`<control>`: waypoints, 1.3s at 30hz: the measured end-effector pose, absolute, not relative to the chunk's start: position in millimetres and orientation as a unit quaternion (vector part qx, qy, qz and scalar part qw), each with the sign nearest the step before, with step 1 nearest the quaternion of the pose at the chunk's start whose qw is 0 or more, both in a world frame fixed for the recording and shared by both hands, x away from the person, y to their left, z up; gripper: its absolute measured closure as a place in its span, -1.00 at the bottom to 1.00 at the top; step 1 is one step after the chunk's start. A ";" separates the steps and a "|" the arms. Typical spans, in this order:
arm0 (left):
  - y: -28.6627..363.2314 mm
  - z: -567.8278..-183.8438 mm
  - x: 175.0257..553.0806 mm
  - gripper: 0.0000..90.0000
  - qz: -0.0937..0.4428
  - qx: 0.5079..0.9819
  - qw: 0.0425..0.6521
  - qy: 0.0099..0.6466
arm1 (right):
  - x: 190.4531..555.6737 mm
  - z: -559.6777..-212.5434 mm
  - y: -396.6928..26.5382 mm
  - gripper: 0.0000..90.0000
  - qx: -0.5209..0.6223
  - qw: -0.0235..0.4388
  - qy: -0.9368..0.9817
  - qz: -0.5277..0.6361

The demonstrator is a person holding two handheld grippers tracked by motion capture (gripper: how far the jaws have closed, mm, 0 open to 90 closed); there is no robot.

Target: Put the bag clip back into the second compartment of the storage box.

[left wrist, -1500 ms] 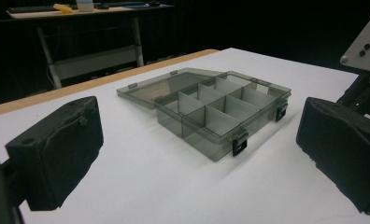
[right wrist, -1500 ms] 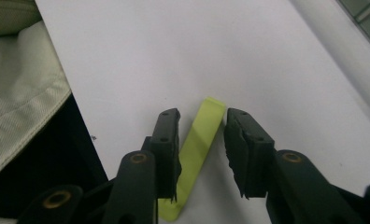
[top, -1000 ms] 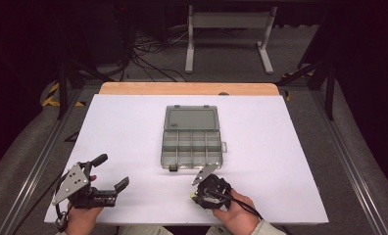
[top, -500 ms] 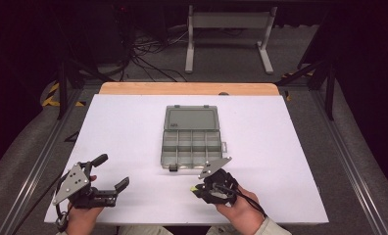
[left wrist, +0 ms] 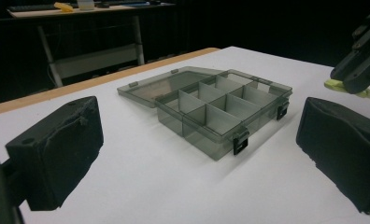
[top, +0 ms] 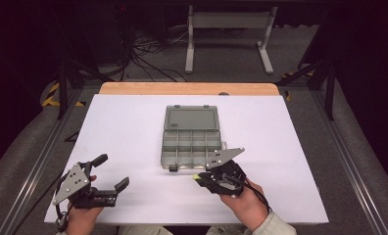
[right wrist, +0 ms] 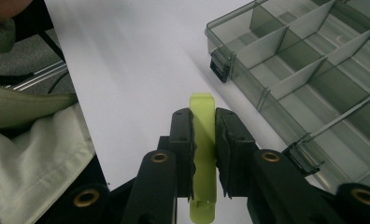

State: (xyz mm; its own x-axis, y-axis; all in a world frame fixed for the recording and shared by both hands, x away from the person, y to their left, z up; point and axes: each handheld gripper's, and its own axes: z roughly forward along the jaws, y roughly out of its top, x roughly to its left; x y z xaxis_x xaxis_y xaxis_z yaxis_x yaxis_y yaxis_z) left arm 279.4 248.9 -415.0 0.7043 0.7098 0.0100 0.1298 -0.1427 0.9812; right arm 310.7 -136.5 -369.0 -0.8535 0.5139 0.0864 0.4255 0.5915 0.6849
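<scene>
Smoky plastic organiser box (top: 190,138) open, compartments bare; yellow-green clip (right wrist: 202,140) in right gripper (right wrist: 203,122).

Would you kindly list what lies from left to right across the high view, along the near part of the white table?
Left gripper, open and holding nothing → small yellow-green plastic clip → right gripper, its fingers shut on that clip.

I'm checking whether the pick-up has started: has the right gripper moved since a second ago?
Yes. In the high view the right gripper, shut on the yellow-green clip, has shifted toward the organizer box; it now overlaps the box's near right corner.
</scene>
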 end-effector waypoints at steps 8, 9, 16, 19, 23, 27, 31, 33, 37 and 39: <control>248.6 -414.7 279.4 -0.97 0.249 0.715 0.584 0.294 | 316.5 -357.5 -140.4 0.73 0.261 0.068 0.881 0.387; 248.6 -414.7 279.4 -0.97 0.249 0.715 0.584 0.294 | 317.8 -355.5 -140.4 0.73 0.260 0.070 0.881 0.390; 248.9 -414.9 279.6 -0.97 0.248 0.715 0.584 0.294 | 326.4 -345.6 -140.5 0.73 0.263 0.075 0.872 0.405; 248.6 -415.2 279.8 -0.97 0.248 0.713 0.586 0.295 | 331.3 -339.3 -140.0 0.73 0.266 0.076 0.869 0.409; 248.7 -415.2 279.8 -0.97 0.248 0.713 0.586 0.294 | 339.4 -333.1 -140.3 0.73 0.267 0.080 0.867 0.412; 249.0 -415.3 279.8 -0.97 0.248 0.713 0.586 0.295 | 349.5 -332.1 -140.5 0.73 0.275 0.079 0.865 0.412; 249.2 -415.2 279.9 -0.97 0.247 0.714 0.585 0.295 | 357.9 -331.8 -139.3 0.73 0.280 0.082 0.863 0.414; 249.0 -415.3 280.1 -0.97 0.247 0.715 0.584 0.295 | 360.0 -331.4 -138.5 0.73 0.282 0.082 0.861 0.415; 248.9 -415.2 280.2 -0.97 0.246 0.716 0.583 0.295 | 371.7 -328.4 -133.4 0.73 0.287 0.088 0.857 0.418; 249.3 -415.3 280.4 -0.97 0.246 0.715 0.583 0.295 | 376.9 -327.5 -131.2 0.73 0.288 0.090 0.857 0.419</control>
